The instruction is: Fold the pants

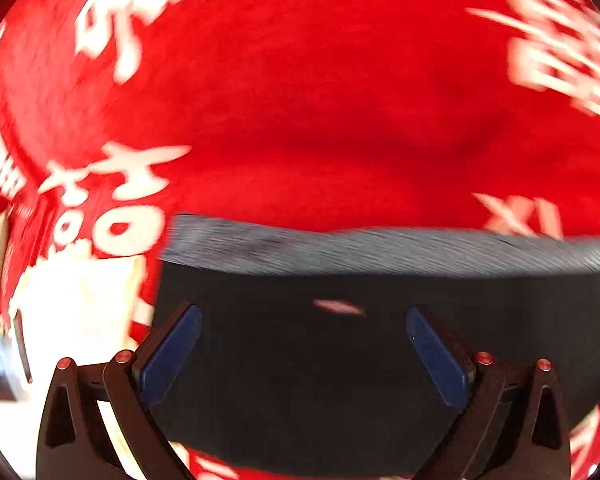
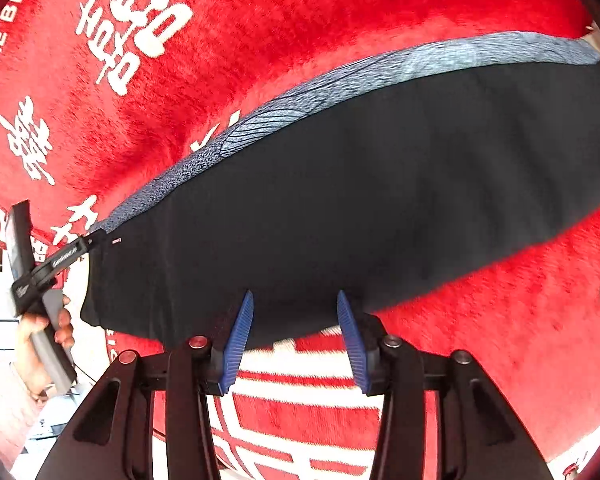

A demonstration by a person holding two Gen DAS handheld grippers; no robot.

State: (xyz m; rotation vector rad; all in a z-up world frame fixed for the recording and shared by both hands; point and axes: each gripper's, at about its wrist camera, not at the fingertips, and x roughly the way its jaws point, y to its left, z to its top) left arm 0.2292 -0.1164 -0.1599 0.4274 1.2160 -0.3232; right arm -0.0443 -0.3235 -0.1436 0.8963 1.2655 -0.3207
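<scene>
Home; red printed blanket (image 2: 300, 12)

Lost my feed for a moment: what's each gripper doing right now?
Left gripper: open, jaws spread over the black pants, gripping nothing.
Right gripper: open at the pants' near edge, gripping nothing.

A: What is carrying everything?

B: A red cloth (image 2: 300, 20) with white lettering is covering the surface.

A: And what is lying directly on it?

B: Black pants (image 2: 360, 184) are lying flat across it, their grey patterned band (image 2: 340, 76) running along the far edge.
</scene>
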